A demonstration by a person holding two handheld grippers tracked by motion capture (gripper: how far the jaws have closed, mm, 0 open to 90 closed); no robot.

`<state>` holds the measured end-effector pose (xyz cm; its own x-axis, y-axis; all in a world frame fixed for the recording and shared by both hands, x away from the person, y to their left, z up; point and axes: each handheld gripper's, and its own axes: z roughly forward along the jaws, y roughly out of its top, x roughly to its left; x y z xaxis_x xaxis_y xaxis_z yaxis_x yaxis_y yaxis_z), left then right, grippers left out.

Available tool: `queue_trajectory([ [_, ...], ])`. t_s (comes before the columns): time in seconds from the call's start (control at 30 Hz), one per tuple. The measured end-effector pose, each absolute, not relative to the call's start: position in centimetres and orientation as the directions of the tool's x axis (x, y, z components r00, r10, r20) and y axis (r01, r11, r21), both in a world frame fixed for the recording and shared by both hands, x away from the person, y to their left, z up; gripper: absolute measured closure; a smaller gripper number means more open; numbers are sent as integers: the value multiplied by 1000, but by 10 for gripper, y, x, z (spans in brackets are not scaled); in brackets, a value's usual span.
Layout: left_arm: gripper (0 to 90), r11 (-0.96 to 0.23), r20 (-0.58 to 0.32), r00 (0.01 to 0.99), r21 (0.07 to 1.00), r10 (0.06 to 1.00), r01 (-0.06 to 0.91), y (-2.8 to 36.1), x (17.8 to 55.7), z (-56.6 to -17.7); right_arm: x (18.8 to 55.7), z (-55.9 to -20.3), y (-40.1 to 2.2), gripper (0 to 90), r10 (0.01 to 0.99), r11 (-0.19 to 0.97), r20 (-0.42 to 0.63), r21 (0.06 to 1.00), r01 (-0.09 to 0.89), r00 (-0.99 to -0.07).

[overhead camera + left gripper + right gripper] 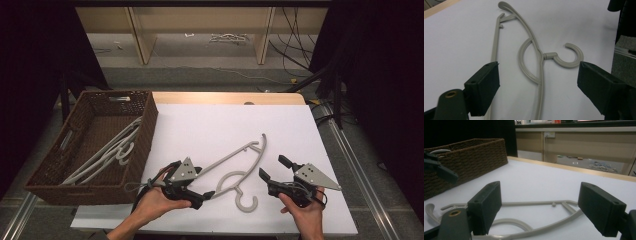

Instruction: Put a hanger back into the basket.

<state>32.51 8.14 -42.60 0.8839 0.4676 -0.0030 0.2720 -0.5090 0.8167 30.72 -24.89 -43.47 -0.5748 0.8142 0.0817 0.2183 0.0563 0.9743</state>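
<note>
Both forearms come in from the near edge, each hand wrapped around a claw's body. The left claw (pixel 207 182) sits low over the counter (pixel 210 125), pointing to the right and a little away from the person, its jaws spread wide with the pads pressing on nothing. The right claw (pixel 272 167) is held just as low, angled up and to the left, its jaws also wide apart. The two claws stay near each other without touching.

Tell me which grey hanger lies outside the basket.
The hanger flat on the white table, between the two grippers. The other hangers lie inside the brown wicker basket.
</note>
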Motion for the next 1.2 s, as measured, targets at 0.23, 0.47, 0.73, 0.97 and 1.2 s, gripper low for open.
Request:
queue_trajectory([
  [0.23,220,-559,25,909,796,415,233,56,329,-437,307,-435,-250,201,823,74,64,973,217,-565],
  [0.47,238,-638,65,936,748,345,183,38,334,-452,306,-434,-249,200,820,73,72,971,228,-568],
  [0.73,249,-717,118,954,686,277,123,25,342,-459,308,-434,-249,200,819,75,64,974,215,-571],
  [0.97,336,-750,120,958,650,259,121,15,348,-468,307,-434,-248,200,817,70,72,973,222,-572],
  [1.2,425,-778,117,966,618,230,111,9,358,-471,309,-435,-248,200,821,62,66,977,203,-567],
])
